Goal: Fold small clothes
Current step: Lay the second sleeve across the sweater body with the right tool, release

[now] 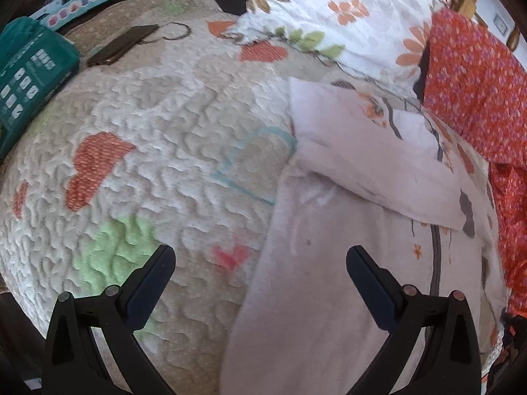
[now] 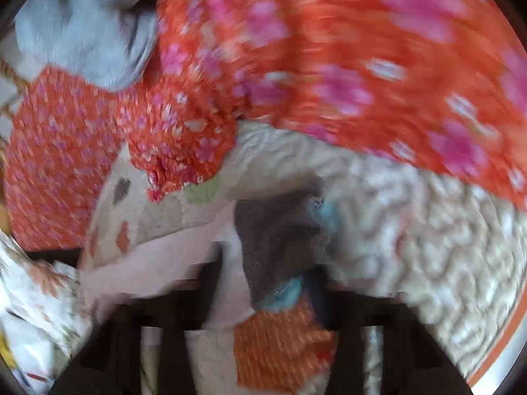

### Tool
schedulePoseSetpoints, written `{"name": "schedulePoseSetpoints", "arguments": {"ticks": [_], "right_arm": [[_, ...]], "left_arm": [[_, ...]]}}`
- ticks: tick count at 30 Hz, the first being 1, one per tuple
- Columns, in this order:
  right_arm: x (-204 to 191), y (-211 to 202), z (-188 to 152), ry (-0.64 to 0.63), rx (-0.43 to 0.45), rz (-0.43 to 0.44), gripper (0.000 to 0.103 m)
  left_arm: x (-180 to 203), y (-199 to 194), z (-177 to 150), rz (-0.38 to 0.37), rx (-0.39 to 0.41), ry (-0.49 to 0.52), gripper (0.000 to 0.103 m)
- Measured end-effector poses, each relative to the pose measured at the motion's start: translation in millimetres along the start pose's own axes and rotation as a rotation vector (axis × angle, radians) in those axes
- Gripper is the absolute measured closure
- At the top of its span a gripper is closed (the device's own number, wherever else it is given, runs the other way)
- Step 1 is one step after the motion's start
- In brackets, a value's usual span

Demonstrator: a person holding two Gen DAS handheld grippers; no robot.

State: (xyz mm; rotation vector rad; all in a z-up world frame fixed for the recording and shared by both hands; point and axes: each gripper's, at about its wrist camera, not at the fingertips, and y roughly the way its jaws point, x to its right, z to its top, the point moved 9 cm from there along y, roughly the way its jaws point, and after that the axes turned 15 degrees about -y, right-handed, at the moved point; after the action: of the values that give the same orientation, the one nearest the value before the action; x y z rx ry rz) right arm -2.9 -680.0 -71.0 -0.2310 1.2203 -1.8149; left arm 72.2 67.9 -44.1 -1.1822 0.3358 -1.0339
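Both fingers of the left gripper are standing wide apart with nothing gripped, hovering over a quilted bedspread with orange hearts. Just beyond its right finger, a pale folded garment is lying flat, an orange floral cloth bunching at the far right. Blur is hiding the right gripper, whose jaws are reading as closed; whether it has hold of anything, I cannot tell.

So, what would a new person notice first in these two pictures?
First the orange flowered cloth, which fills the upper part of the right wrist view and lies at the right edge of the left one. Next, the pale garment on the quilted bedspread, below the open left gripper.
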Motion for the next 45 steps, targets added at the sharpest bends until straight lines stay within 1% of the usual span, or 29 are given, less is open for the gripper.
{"name": "schedulePoseSetpoints", "arguments": {"ticks": [2,3,4,5,7,9,11,12,14,15,16,18,20,24,26,28,31,33,37,39,40,41,43,45], "right_arm": [[-25,-9,5,-0.078,0.029,-0.046,0.098],[-46,-17,7,-0.149,0.051,-0.056,0.098],[-78,-27,7,-0.242,0.076,-0.043,0.098],[-105,-34,5,-0.307,0.091,-0.02,0.098],[-165,-48,-4,-0.416,0.111,0.076,0.098],[-228,-59,-18,-0.493,0.103,0.204,0.098],[-293,-67,-37,-0.557,0.083,0.33,0.098],[-333,-69,-51,-0.601,0.066,0.397,0.098],[-387,-67,-75,-0.67,0.039,0.464,0.098],[-421,-65,-93,-0.718,0.02,0.497,0.098],[-441,-62,-104,-0.738,0.005,0.518,0.098],[-491,-52,-137,-0.776,-0.051,0.579,0.098],[-527,-45,-167,-0.804,-0.089,0.613,0.098],[-589,-30,-214,-0.873,-0.147,0.644,0.098],[-614,-21,-239,-0.916,-0.175,0.643,0.098],[-627,-11,-257,-0.945,-0.2,0.639,0.098],[-646,8,-283,-0.99,-0.231,0.593,0.098],[-653,27,-297,-1.004,-0.266,0.559,0.098],[-652,53,-314,-1.0,-0.338,0.515,0.093],[-652,59,-325,-0.986,-0.397,0.536,0.08],[-653,58,-331,-0.984,-0.418,0.563,0.066],[-654,54,-333,-0.993,-0.417,0.582,0.062],[-657,42,-334,-1.025,-0.397,0.617,0.062],[-657,30,-331,-1.03,-0.378,0.653,0.062]], "left_arm": [[-13,-7,11,0.008,0.028,-0.033,0.0],[-19,-10,17,0.011,0.039,-0.049,0.0],[-27,-13,23,0.015,0.049,-0.069,0.0],[-35,-16,31,0.017,0.06,-0.096,0.0],[-51,-23,44,0.006,0.074,-0.166,0.0],[-66,-30,56,-0.021,0.083,-0.236,0.0],[-76,-38,64,-0.041,0.094,-0.281,0.0],[-80,-42,67,-0.049,0.103,-0.297,0.0],[-86,-48,73,-0.056,0.113,-0.315,0.0],[-90,-50,75,-0.061,0.116,-0.326,0.0],[-92,-52,77,-0.065,0.116,-0.334,0.0],[-98,-54,80,-0.074,0.112,-0.351,0.0],[-103,-56,82,-0.076,0.112,-0.361,0.0],[-111,-61,89,-0.07,0.129,-0.377,0.0],[-115,-64,92,-0.067,0.141,-0.383,0.0],[-116,-66,95,-0.074,0.142,-0.39,0.0],[-118,-66,96,-0.083,0.138,-0.401,0.0],[-118,-66,96,-0.084,0.136,-0.395,0.0],[-115,-65,96,-0.079,0.134,-0.384,0.0],[-115,-65,96,-0.077,0.135,-0.385,0.0],[-114,-65,96,-0.076,0.134,-0.385,0.0],[-115,-65,96,-0.076,0.134,-0.383,0.0],[-115,-64,96,-0.074,0.13,-0.38,0.0],[-112,-62,94,-0.074,0.122,-0.377,0.0]]}}
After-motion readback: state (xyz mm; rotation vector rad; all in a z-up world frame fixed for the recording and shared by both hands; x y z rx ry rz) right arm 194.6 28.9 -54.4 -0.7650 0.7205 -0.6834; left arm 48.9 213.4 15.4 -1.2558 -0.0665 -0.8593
